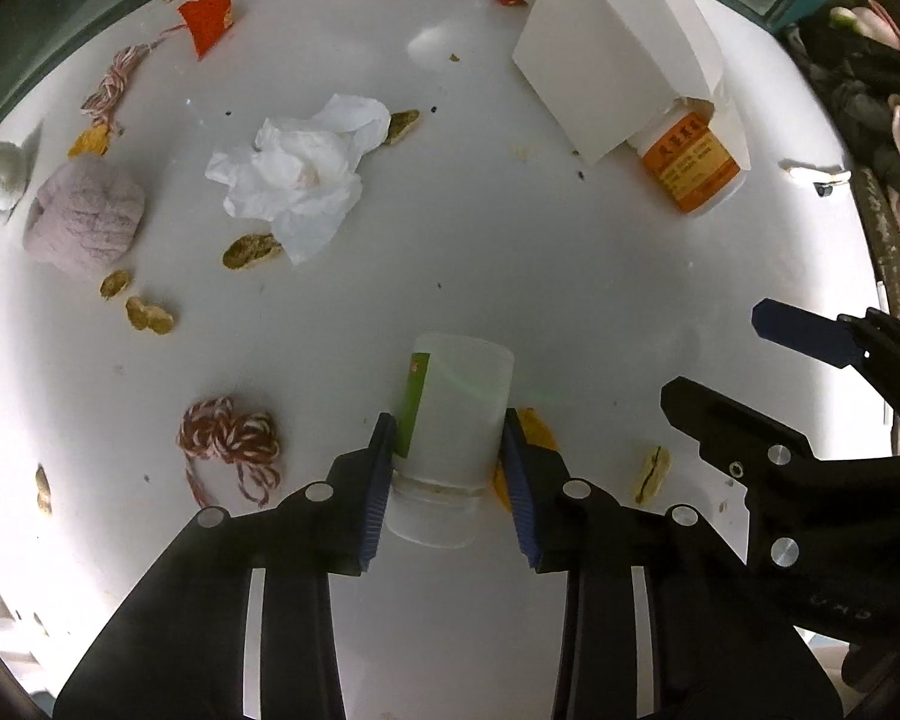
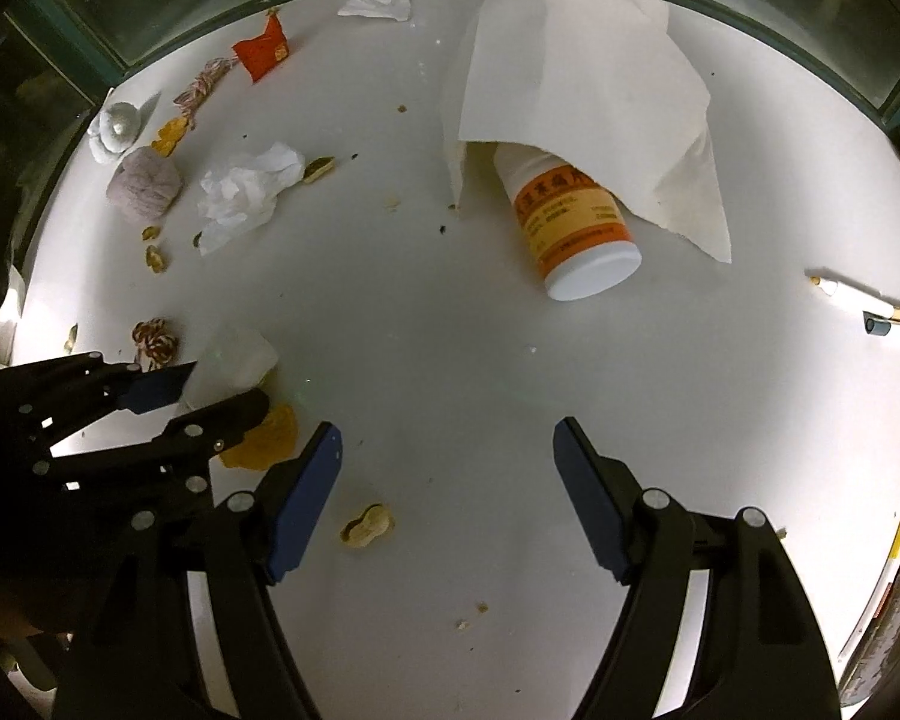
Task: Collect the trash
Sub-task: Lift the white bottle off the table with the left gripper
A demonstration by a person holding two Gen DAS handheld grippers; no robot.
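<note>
A white translucent bottle (image 1: 459, 396) with a green label lies on the white round table (image 1: 570, 276). My left gripper (image 1: 449, 420) points down over it, both blue pads pressed against its sides. In the right wrist view the same bottle (image 2: 243, 351) shows between the left gripper's (image 2: 222, 387) fingers. My right gripper (image 2: 447, 435) hangs open above bare table, with nothing between its fingers and a peanut shell (image 2: 366, 525) beside its left finger. An orange scrap (image 2: 264, 441) lies next to the bottle.
An orange-labelled pill bottle (image 2: 576, 228) lies half under a white paper sheet (image 2: 570, 60). A crumpled tissue (image 1: 300, 174), red-and-white string (image 1: 228, 438), a pink yarn ball (image 1: 84, 216), a red wrapper (image 1: 207, 15) and several peanut shells are scattered at the left.
</note>
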